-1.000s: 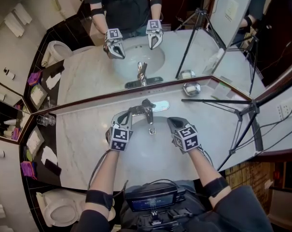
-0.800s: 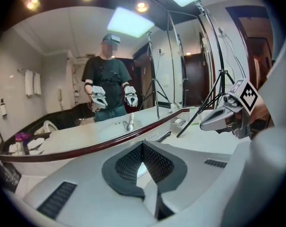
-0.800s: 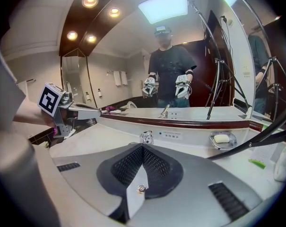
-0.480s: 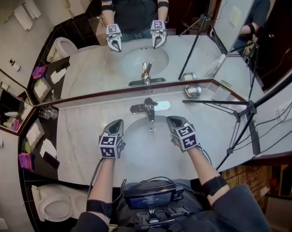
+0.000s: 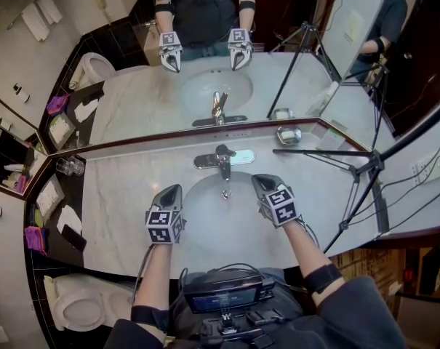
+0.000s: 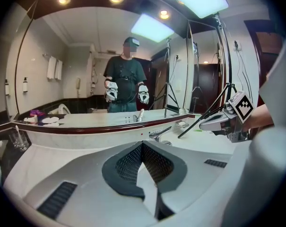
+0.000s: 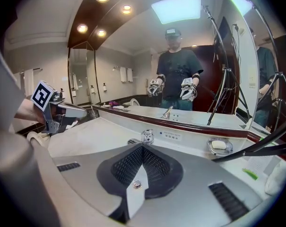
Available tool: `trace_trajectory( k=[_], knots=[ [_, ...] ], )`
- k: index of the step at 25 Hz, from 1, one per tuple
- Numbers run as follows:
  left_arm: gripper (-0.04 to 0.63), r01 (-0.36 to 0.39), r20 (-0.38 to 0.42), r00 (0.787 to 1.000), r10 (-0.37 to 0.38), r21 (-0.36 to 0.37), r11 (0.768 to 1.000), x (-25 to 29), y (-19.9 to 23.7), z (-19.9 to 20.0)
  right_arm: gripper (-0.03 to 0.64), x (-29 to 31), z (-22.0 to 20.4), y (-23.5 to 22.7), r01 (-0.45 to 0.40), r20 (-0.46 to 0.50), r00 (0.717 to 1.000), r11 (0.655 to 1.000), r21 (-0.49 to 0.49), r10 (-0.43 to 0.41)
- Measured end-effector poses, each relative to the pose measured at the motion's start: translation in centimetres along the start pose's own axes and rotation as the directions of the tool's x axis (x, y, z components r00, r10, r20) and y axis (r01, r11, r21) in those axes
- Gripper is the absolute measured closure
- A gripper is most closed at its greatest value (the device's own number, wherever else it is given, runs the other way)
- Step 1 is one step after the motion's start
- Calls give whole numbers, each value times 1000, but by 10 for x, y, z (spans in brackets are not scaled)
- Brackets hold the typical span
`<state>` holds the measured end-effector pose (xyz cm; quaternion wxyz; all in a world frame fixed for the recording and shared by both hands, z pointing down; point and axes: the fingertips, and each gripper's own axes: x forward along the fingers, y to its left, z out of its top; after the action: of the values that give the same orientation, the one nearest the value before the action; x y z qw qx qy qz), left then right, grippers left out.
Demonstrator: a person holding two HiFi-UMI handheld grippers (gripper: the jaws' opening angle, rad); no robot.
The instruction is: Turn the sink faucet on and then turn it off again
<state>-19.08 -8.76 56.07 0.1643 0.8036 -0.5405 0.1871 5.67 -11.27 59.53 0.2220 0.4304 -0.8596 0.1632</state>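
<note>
Now the left gripper (image 5: 173, 190) is back from the faucet (image 5: 221, 160).
On the marble table (image 5: 125, 195), no stream shows in the sink basin (image 5: 212, 224) below the faucet at its far rim. The left gripper has drawn away from the lever to the basin's near edge, level with the right gripper (image 5: 259, 182). Both pairs of fingers are pressed together, empty. The shut-off is probably done.

One overhead, two low toward sink (image 5: 205, 220)
</note>
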Motion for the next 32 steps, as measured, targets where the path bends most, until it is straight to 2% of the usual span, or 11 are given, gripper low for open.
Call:
trace_trajectory(
  k=[8, 11, 15, 18, 20, 22, 27, 29, 32],
  knots=[
    [595, 9, -7, 1000, -9, 15, 1000, 5, -5, -2, 597, 0, 8, 0, 37, -7, 999, 998, -55, -37],
    [595, 9, -11, 1000, -9, 12, 1000, 9, -5, -3, 594, 8, 7, -5, 56, -25, 998, 989, -135, -60],
    [595, 14, -16, 1000, -13, 13, 1000, 15, -4, -2, 521, 24, 9, 0, 23, -57, 998, 961, -274, -41],
    [594, 13, -20, 1000, -13, 12, 1000, 18, -3, -1, 476, 38, 11, 5, -8, -80, 996, 927, -375, -24],
    [595, 14, -21, 1000, -13, 13, 1000, 21, -2, 0, 443, 48, 12, 4, -17, -95, 995, 888, -460, -30],
    [595, 14, -20, 1000, -14, 14, 1000, 23, -2, 2, 417, 58, 12, 2, -25, -112, 993, 834, -551, -44],
    [594, 13, -17, 1000, -13, 14, 1000, 28, 0, 4, 368, 80, 16, -1, -67, -150, 986, 669, -740, -67],
    [595, 11, -21, 1000, -11, 17, 1000, 30, 1, 4, 314, 89, 18, -2, -94, -169, 983, 599, -795, -69],
    [595, 9, -25, 1000, -9, 13, 1000, 31, 4, 3, 313, 103, 20, -1, -134, -193, 979, 503, -854, -66]
  ],
)
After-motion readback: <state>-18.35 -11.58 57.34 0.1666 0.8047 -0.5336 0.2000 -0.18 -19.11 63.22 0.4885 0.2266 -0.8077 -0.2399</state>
